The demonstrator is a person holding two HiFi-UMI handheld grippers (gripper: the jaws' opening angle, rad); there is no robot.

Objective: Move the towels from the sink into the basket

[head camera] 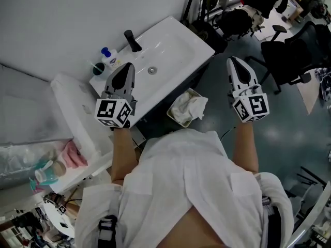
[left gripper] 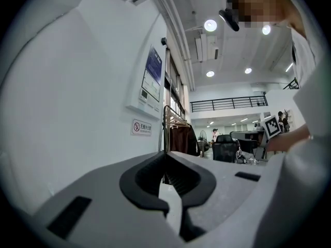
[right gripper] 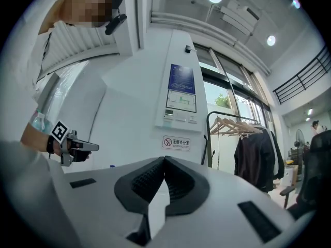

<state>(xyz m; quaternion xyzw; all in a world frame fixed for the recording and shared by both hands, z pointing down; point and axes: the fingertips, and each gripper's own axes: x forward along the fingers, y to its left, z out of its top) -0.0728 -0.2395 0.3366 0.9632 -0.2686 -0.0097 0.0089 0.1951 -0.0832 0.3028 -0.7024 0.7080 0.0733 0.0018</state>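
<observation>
White sink (head camera: 178, 48), black faucet (head camera: 132, 40) at its back edge | white towels (head camera: 190, 107) bunched in basket (head camera: 172, 116) below sink's front edge | left gripper (head camera: 127, 67) over sink's front-left corner, jaws together, empty | right gripper (head camera: 233, 61) beyond sink's right edge, jaws together, empty
</observation>
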